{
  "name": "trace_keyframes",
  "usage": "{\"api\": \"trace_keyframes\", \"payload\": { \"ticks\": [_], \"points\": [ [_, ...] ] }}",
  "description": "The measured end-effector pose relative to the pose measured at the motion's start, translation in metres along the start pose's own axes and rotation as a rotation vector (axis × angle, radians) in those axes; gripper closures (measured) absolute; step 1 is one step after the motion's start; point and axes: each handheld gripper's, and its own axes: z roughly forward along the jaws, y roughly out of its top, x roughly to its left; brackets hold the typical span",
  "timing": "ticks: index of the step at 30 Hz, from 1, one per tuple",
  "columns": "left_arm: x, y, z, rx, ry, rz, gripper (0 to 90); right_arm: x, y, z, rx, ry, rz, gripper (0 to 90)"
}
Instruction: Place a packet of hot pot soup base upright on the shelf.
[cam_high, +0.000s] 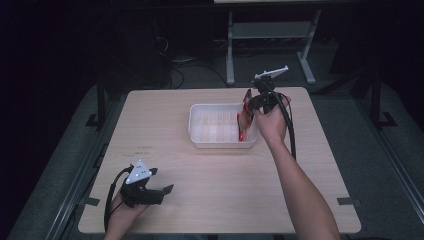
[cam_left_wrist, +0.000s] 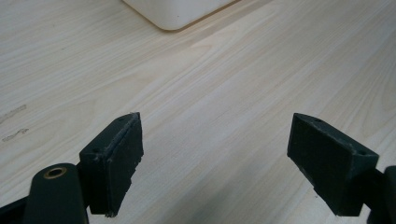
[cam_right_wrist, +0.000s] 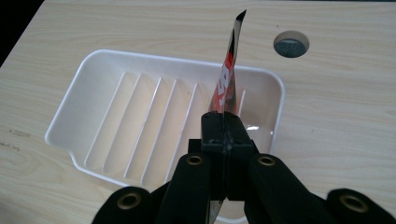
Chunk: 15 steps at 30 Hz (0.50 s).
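The right tongs (cam_right_wrist: 223, 140) grip a thin packet (cam_right_wrist: 227, 74) over the tray (cam_right_wrist: 70, 109); it may slip sideways. The left tongs (cam_left_wrist: 215, 163) rest open on the table (cam_left_wrist: 224, 84).

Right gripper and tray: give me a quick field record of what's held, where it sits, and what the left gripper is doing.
right gripper: shut on red packet
red packet: thin, held on edge, red and white print, above the tray's slotted inside
tray: white plastic, ribbed dividers, no other contents seen
packet in tray: cannot tell if it touches the floor
left gripper: open, nothing between the jaws, low over bare table near the person
table: light wood, round hole beyond the tray
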Motion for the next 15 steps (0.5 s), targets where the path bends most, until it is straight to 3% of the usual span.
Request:
{"api": "trace_keyframes", "payload": {
  "ticks": [15],
  "points": [
    [-0.0016, 0.0002, -0.0004, -0.008, -0.009, -0.009, 17.8, 0.0060, 0.0037, 0.0085, 0.007, 0.026, -0.026, 88.6]
  ]
}}
